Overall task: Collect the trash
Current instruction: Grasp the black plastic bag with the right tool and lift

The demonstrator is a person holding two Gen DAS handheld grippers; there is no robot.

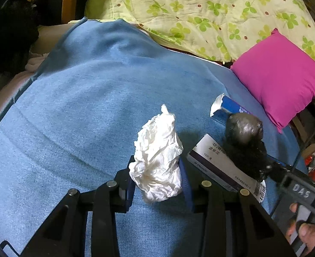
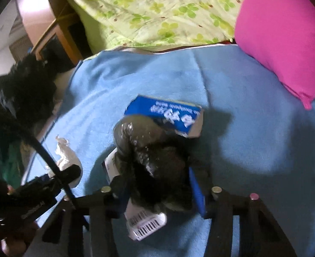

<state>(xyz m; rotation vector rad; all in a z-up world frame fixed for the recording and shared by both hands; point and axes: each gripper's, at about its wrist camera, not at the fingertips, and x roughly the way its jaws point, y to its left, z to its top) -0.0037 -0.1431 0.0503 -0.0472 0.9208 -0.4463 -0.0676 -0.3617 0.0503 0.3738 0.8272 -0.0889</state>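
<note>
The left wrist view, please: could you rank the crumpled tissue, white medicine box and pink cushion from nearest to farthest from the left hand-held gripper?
1. Crumpled tissue, gripped by the left hand-held gripper.
2. White medicine box, just right.
3. Pink cushion, far upper right.

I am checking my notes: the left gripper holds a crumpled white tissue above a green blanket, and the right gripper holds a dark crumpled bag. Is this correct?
Not quite. The blanket is blue, not green, as the left wrist view shows. The rest stands: the left gripper holds the crumpled white tissue, and the right gripper holds the dark crumpled bag.
</note>
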